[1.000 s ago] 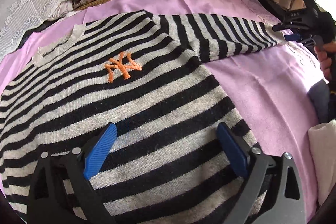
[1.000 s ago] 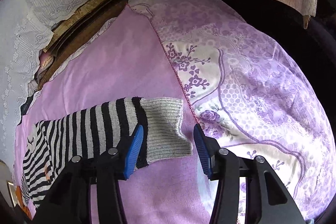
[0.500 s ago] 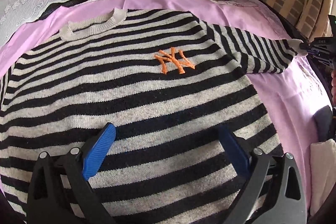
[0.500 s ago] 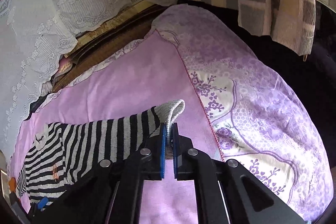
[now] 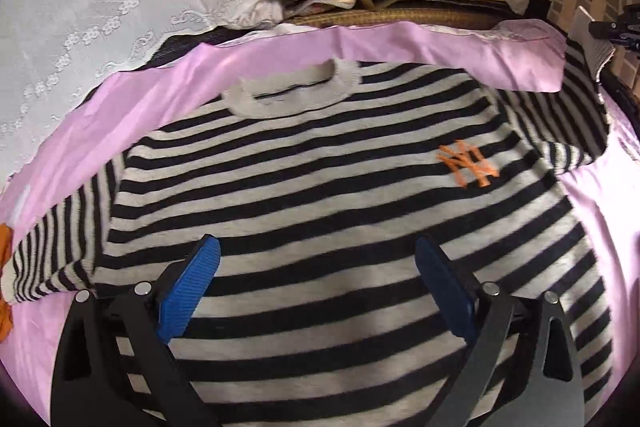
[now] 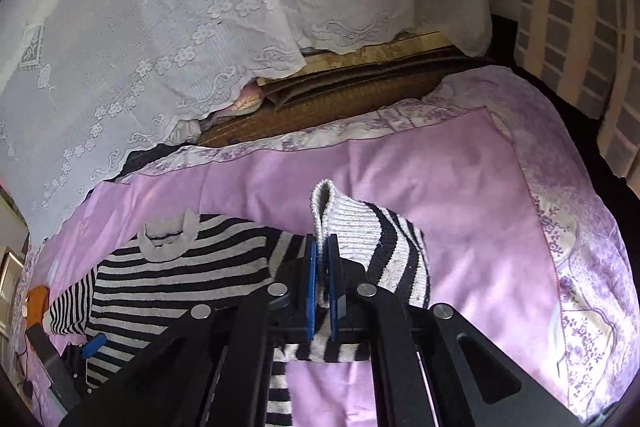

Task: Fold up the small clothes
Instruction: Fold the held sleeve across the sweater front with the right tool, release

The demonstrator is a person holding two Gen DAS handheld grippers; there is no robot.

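Since a moment ago, the right hand-held gripper (image 6: 322,287) has snapped shut on the grey ribbed cuff (image 6: 344,223) and lifted that sleeve. The black-and-grey striped knit sweater (image 5: 320,227) lies flat on the pink bed sheet (image 5: 608,227), its round collar at 12 o'clock. The left hand-held gripper (image 5: 316,291) hangs wide apart over the body; bring the sleeve slowly toward 9 o'clock and lay it smooth.

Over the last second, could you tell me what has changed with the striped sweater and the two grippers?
The right gripper closed on the sleeve cuff and lifted it off the pink sheet, carrying the sleeve toward the sweater body. The left gripper drifted sideways above the body. It stayed open and empty; the body stayed flat.
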